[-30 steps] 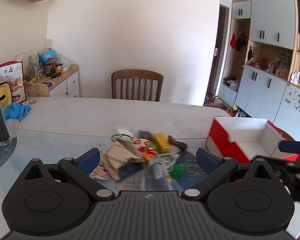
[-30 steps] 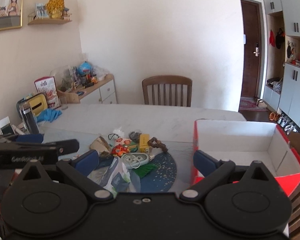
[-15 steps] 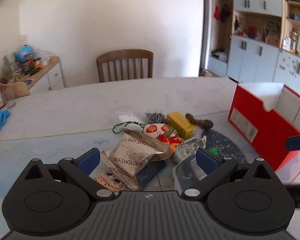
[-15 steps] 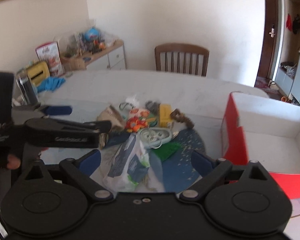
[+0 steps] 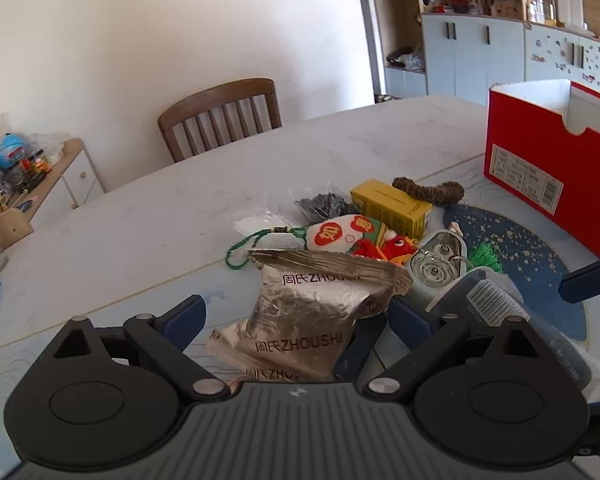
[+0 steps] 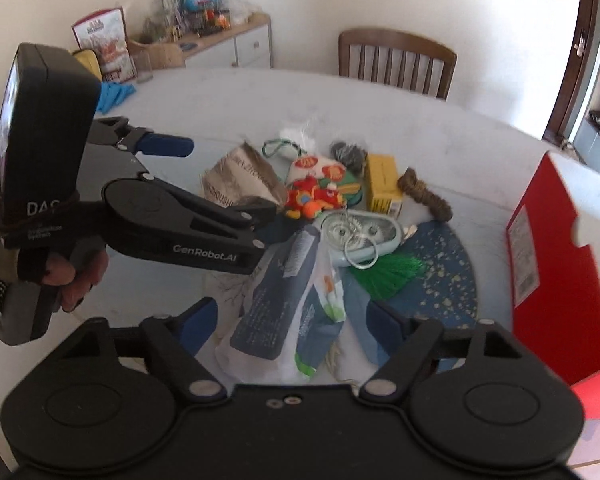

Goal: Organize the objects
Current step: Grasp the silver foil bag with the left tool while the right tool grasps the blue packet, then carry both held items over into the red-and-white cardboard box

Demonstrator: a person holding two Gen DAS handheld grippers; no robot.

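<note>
The silver snack bag (image 5: 308, 316) is framed between the jaws of the left gripper (image 5: 296, 316), and the blue-and-white pouch (image 6: 288, 304) between those of the right gripper (image 6: 292, 316). Both pairs have just been closing but are seen still apart, gripping nothing. Each bag's long axis runs away from its camera. The red box (image 6: 548, 256) stands at the right on the worktop (image 5: 180, 208).
</note>
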